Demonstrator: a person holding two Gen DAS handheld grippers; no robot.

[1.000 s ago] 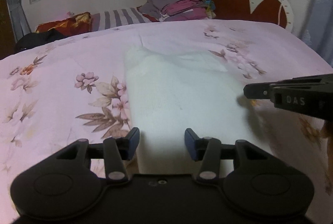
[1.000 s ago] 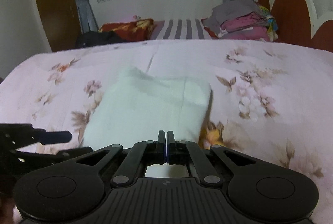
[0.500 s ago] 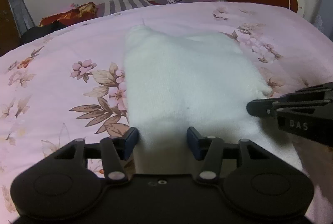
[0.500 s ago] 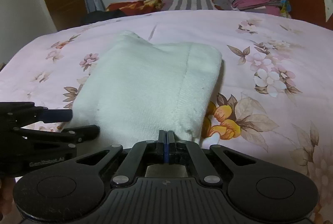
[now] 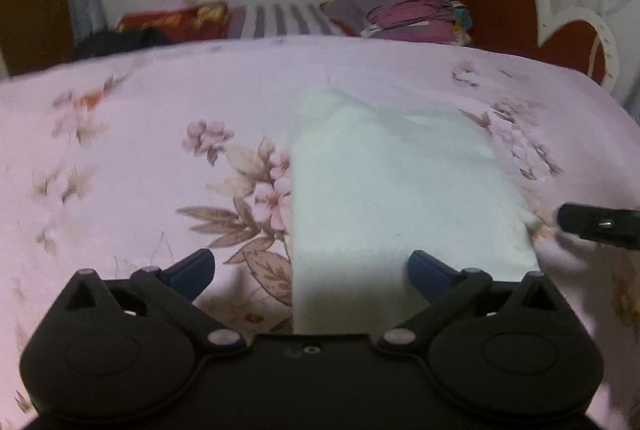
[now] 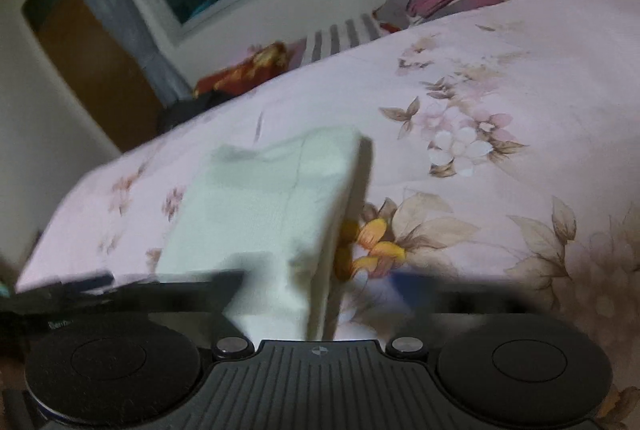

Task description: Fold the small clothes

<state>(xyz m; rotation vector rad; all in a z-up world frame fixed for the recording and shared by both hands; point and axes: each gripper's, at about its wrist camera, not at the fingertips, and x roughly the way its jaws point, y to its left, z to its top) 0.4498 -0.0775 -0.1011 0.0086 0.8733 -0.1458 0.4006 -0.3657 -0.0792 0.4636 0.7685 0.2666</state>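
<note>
Jaws just sprung wide on both the left gripper (image 5: pixel 310 270) and right gripper (image 6: pixel 316 284) grip nothing, straddling the near edge of a folded white knit garment (image 5: pixel 396 186) lying on the floral bed (image 5: pixel 120 158); soft, light and limp, it is probably best pinched at its corners

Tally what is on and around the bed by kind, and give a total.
White folded garment: 1
Stack of folded clothes: 1
Striped pillow: 1
Red patterned pillow: 1
Pairs of tongs, left and right: 2
Total: 6
</note>
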